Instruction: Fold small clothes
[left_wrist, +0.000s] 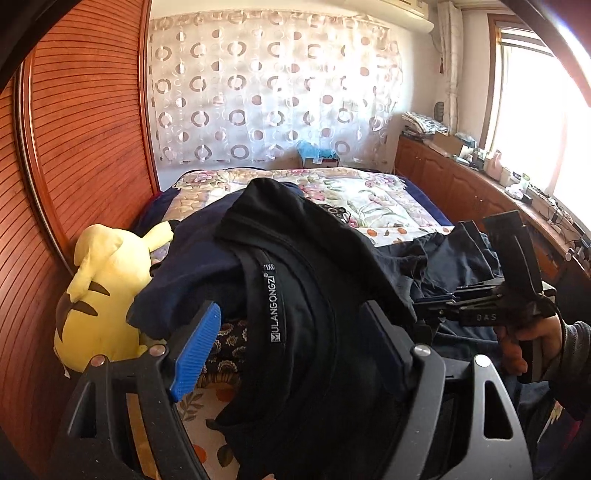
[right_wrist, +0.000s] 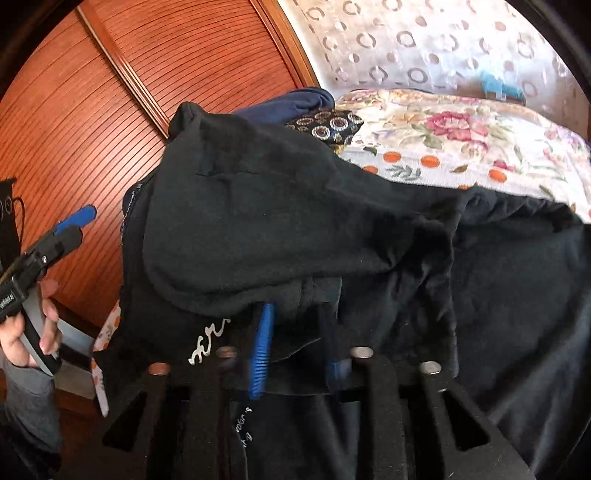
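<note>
A black T-shirt (left_wrist: 295, 280) with a neck label lies bunched over a pile of dark clothes on the bed; it also fills the right wrist view (right_wrist: 288, 229). My left gripper (left_wrist: 291, 325) is open, its blue pads (left_wrist: 195, 354) spread either side of the shirt's collar. My right gripper (right_wrist: 295, 332) is shut on a fold of the black T-shirt and shows at the right in the left wrist view (left_wrist: 443, 301). The left gripper shows at the left edge of the right wrist view (right_wrist: 70, 225).
A yellow plush toy (left_wrist: 107, 291) sits at the left against the wooden wardrobe (left_wrist: 74, 147). A navy garment (left_wrist: 192, 273) lies under the shirt. The floral bedspread (left_wrist: 369, 199) stretches behind. A cluttered wooden cabinet (left_wrist: 480, 184) runs under the window.
</note>
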